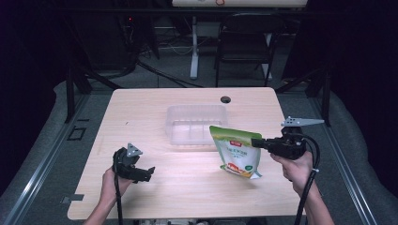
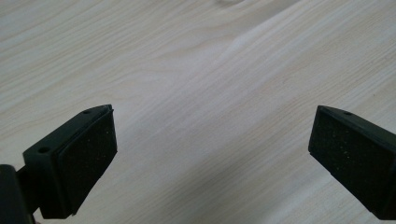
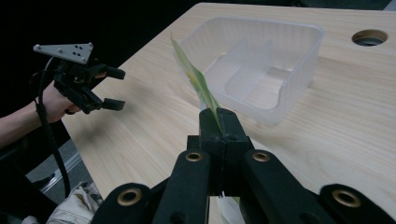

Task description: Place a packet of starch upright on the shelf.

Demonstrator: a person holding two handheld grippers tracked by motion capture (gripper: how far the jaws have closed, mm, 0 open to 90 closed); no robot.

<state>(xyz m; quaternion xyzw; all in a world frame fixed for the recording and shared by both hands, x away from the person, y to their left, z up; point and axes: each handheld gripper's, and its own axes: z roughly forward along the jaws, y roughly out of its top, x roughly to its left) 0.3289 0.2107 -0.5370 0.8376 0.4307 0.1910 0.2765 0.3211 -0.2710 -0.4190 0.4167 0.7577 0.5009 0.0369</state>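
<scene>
Right tool [image 1: 257, 141] is clamped on the right edge of a green snack bag [image 1: 236, 152], jaws pressed together on it with the bag reaching leftward from the jaw tips. From the right gripper view, the bag [image 3: 196, 79] rises edge-on as a thin green-and-white strip straight out of the closed jaws of this tool [image 3: 219, 122]. In the high view the bag hangs upright with its printed face toward the person; its lower corner is at or just above the counter [image 1: 187, 187], and I cannot tell whether it touches. A clear plastic bin [image 1: 197, 123] sits just beyond the bag, ahead and to the left of the right tool; in the right gripper view the bin [image 3: 261, 65] shows low dividers inside and lies close past the bag's tip, slightly to the right of the jaws.

Left tool [image 1: 146, 172] is held low over the counter, well apart from the bag and to its left, jaws spread wide with nothing between them. In the left gripper view its two pads [image 2: 88, 154] stand far apart over bare wood grain [image 2: 196, 70]. From the right gripper view, that tool [image 3: 114, 88] also shows with parted jaws, far off to the left of the bag
</scene>
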